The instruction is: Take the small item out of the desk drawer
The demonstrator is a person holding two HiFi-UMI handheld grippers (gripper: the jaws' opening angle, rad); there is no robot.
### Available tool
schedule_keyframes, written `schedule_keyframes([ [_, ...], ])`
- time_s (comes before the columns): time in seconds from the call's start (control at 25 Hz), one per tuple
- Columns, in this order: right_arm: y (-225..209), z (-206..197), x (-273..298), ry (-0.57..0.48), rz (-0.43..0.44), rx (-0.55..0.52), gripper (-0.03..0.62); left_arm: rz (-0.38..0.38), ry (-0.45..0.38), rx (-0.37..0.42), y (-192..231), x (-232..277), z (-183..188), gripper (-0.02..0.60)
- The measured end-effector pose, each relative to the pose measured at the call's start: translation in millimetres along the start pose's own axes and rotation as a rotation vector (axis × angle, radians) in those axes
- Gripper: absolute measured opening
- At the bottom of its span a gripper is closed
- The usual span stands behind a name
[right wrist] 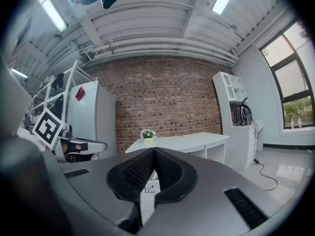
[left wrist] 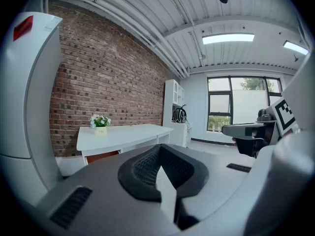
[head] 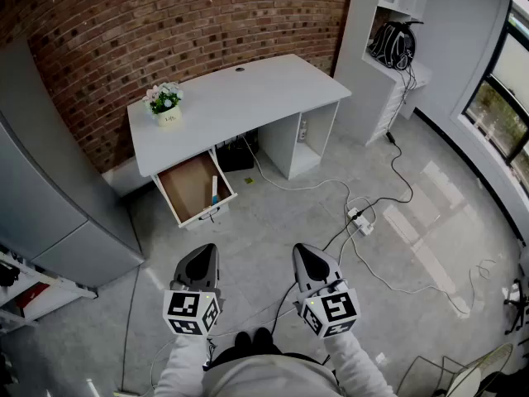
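The white desk stands against the brick wall, and its drawer is pulled open toward me. A small white and blue stick-like item lies by the drawer's right wall. Both grippers hover over the floor well short of the desk. My left gripper is shut with nothing in it, and my right gripper beside it looks shut and empty too. The left gripper faces the desk and the drawer's brown front. In the right gripper view the right gripper also points at the desk.
A small flower pot sits on the desk's left end. A grey cabinet stands at the left. Cables and a power strip lie on the floor at the right. A black bag is under the desk. A white shelf unit is at the back right.
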State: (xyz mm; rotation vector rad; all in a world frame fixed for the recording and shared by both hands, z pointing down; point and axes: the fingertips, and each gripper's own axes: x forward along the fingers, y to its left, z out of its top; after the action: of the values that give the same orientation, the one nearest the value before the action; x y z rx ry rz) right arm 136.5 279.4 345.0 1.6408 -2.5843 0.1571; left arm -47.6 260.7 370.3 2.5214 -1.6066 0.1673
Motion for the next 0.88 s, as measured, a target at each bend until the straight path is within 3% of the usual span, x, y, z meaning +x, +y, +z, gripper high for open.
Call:
schedule_keyframes([
  [0.88,-3,8,-4,-0.051,0.039,0.076,0.028,0.044,-0.038,0.042,1,1,9,0.017],
])
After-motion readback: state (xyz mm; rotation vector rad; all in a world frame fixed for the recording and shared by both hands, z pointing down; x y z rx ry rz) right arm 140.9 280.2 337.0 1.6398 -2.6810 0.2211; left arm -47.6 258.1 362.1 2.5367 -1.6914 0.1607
